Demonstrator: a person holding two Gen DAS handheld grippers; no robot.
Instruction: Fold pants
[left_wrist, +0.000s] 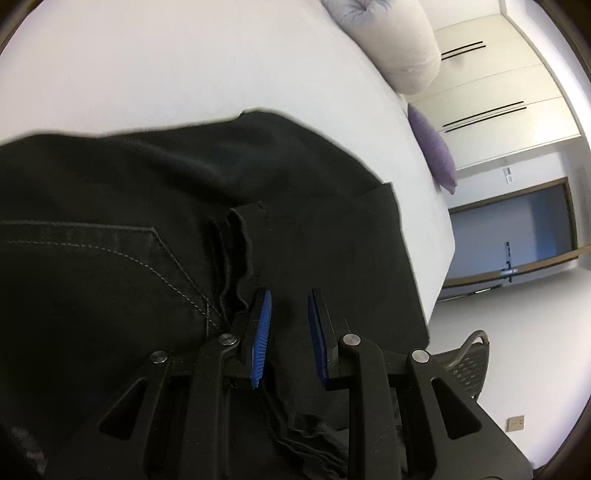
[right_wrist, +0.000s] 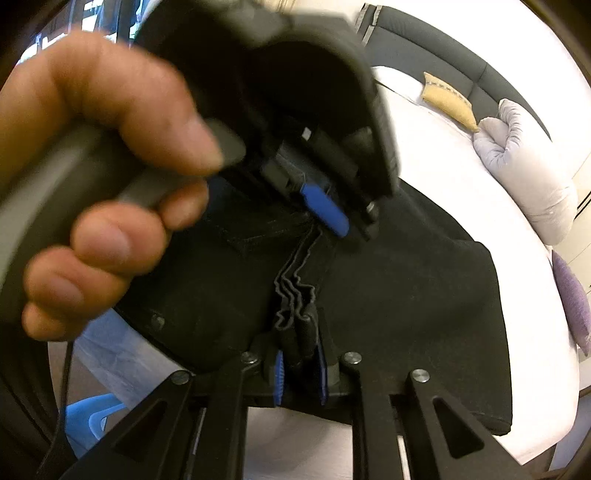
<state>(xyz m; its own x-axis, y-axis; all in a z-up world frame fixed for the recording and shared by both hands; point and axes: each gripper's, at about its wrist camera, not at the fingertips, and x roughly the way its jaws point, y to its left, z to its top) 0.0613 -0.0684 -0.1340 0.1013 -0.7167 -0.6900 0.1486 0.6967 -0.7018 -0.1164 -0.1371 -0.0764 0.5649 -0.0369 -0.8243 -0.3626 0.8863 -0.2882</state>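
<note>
Bed (left_wrist: 155, 74): white, carries the work; pillows sit at its far edge.
Pants (right_wrist: 388, 288): black, spread flat on the bed near its edge. A stitched pocket (left_wrist: 122, 243) shows in the left wrist view.
Fold stack (right_wrist: 295, 295): a bunched ridge of layered edges. It runs in a line from the right claw toward the left claw, which sets the long axis for the coming move.
Left hand (right_wrist: 99, 177): wraps the left tool's handle, opposite the right tool and facing it.
Left claw (left_wrist: 290, 332): jaws parted, blue pads apart, nothing between them. It hovers over the cloth; the ridge lies just left of its left pad (left_wrist: 260, 339).
Right claw (right_wrist: 300, 374): jaws closed on the near end of the ridge, cloth pinched between the blue pads.
Nearer arm: the right claw holds one end; the left sits at the other end, a short sideways shift from the ridge.
Judgement: the left claw probably needs to straddle the ridge before closing.
</note>
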